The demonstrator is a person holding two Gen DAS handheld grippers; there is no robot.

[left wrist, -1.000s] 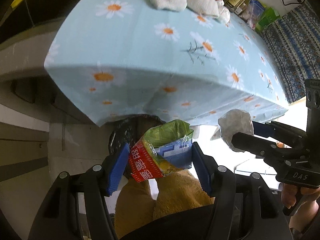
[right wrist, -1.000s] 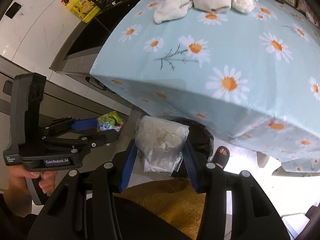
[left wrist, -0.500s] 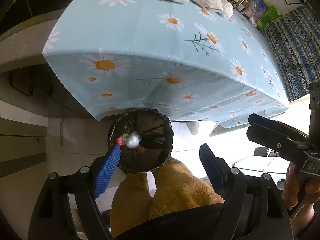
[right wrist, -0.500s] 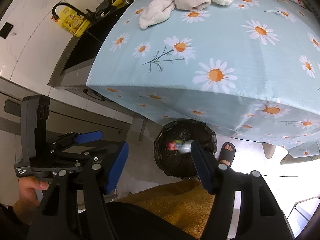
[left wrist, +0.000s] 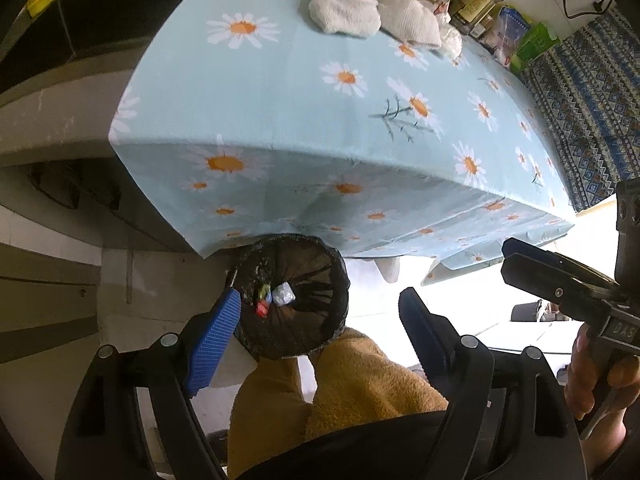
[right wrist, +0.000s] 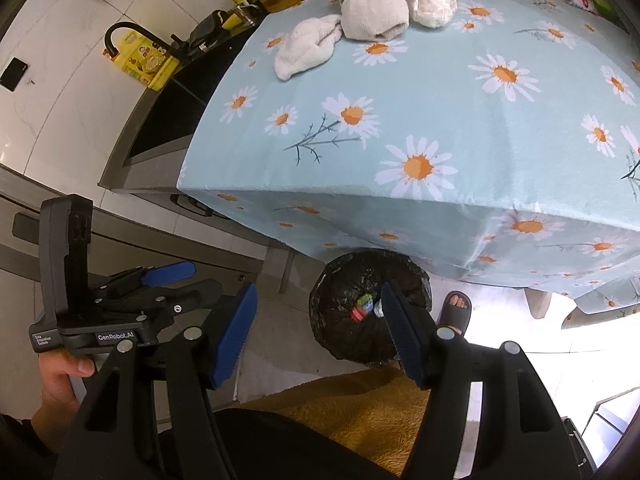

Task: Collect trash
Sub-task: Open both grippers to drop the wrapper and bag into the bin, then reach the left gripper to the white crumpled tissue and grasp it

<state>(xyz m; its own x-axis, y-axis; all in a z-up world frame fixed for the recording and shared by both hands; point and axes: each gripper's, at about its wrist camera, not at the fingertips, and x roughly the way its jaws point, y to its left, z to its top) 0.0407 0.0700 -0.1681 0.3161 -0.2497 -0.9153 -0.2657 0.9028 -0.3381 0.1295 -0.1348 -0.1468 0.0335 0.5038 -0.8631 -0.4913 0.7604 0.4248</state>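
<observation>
A trash bin lined with a black bag point(left wrist: 292, 300) stands on the floor under the table's near edge; it also shows in the right wrist view point(right wrist: 360, 312). Inside lie a red and green snack wrapper point(left wrist: 263, 303) and a crumpled clear plastic bag point(left wrist: 283, 294); the wrapper point(right wrist: 360, 309) shows in the right wrist view too. My left gripper point(left wrist: 316, 320) is open and empty above the bin. My right gripper point(right wrist: 318, 336) is open and empty above the bin's left side. Each gripper shows in the other's view: the right point(left wrist: 560, 280), the left point(right wrist: 160, 284).
The table has a light blue daisy cloth point(left wrist: 320, 100) point(right wrist: 440, 120). White cloths point(left wrist: 344, 14) point(right wrist: 308, 46) and bottles lie at its far end. A counter with a black sink point(right wrist: 168, 112) is to the left. My sandalled foot point(right wrist: 454, 310) is beside the bin.
Both grippers opened and dropped their loads: the snack wrapper from the left and the clear plastic bag from the right now lie in the bin. Both grippers have lifted slightly.
</observation>
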